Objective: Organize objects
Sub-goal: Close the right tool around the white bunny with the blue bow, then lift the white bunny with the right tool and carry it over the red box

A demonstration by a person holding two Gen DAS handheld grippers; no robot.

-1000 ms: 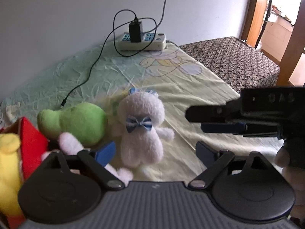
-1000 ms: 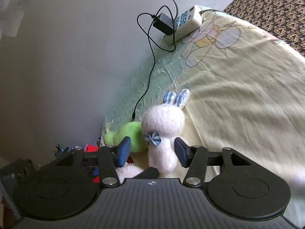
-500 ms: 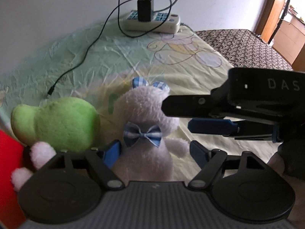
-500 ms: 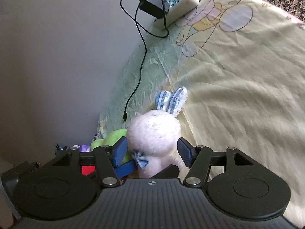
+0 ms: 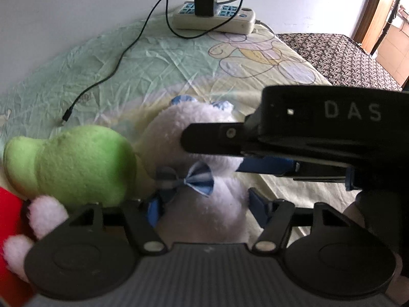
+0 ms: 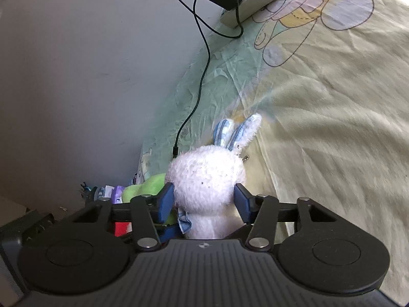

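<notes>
A white plush rabbit (image 5: 202, 199) with a blue bow tie and blue-checked ears stands on the yellow-green sheet (image 5: 158, 58). My left gripper (image 5: 205, 207) is open, its blue pads on either side of the rabbit's body. My right gripper (image 6: 203, 200) is open too, its pads flanking the rabbit's head (image 6: 207, 179) from above and the right; it crosses the left wrist view (image 5: 319, 138) as a black bar. A green plush (image 5: 74, 161) leans against the rabbit's left side.
A red plush (image 5: 10, 204) and a pink-white plush paw (image 5: 43, 215) lie at the left. A power strip (image 5: 214, 18) with a black charger and cable (image 5: 112, 71) sits by the wall. A dark patterned cover (image 5: 337, 56) lies at the right.
Both grippers have moved in on the rabbit. The left pads now straddle its body and the right pads its head, with the right gripper's jaws narrower than before.
</notes>
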